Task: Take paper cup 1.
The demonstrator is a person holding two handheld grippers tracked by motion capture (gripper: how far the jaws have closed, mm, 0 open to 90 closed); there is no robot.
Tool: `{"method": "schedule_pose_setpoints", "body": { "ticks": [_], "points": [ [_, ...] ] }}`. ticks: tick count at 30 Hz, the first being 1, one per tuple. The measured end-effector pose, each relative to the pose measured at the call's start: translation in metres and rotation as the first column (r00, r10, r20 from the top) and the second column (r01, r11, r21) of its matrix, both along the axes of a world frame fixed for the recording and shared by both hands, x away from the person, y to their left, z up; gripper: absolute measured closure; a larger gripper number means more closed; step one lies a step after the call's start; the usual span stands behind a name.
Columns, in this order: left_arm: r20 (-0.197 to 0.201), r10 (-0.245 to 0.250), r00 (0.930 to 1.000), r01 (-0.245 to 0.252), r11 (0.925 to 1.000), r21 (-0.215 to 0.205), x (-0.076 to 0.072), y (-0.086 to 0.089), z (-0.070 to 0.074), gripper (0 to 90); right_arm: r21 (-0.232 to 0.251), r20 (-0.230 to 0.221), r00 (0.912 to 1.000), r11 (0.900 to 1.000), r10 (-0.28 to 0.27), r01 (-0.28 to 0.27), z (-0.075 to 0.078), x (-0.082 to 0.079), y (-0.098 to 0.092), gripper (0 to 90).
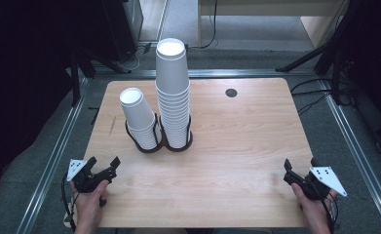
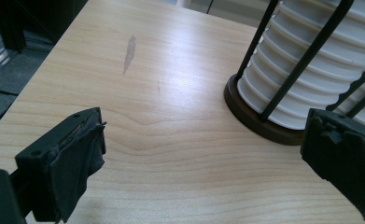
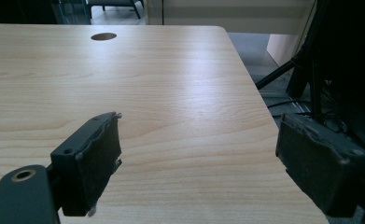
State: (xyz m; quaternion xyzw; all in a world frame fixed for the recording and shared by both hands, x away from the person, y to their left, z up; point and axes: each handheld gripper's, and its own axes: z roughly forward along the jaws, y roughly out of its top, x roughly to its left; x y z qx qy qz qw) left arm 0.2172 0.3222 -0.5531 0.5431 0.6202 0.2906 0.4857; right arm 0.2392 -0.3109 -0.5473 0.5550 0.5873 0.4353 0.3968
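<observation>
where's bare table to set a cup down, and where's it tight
Free: the wide right half of the table, between the tall cup stack and the right gripper, short of the round hole. Also the front strip between the left gripper and the right one. Crowded: mid-left, where the short cup stack touches the tall one in the black holder.

The left gripper (image 1: 103, 165) sits at the near left corner of the table (image 1: 237, 161), jaws spread wide with nothing between them. The right gripper (image 1: 300, 165) sits at the near right corner, jaws likewise apart and empty. Each rides in a hand.
</observation>
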Motion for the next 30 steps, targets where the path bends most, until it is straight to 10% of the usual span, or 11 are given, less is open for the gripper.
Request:
{"method": "schedule_pose_setpoints", "body": {
  "ticks": [17, 30],
  "points": [
    [0.014, -0.005, 0.9999, 0.004, 0.9989, 0.046, -0.003, -0.008, 0.006, 0.1, 0.006, -0.011, 0.9996, 1.000, 0.027, -0.026, 0.007, -0.001, 0.002, 14.0],
    [0.058, -0.076, 0.9954, 0.074, 0.9966, 0.037, -0.010, -0.040, 0.034, 0.1, 0.028, 0.079, 0.9920, 0.995, 0.098, -0.101, 0.062, -0.004, 0.042, 10.6]
  ]
}}
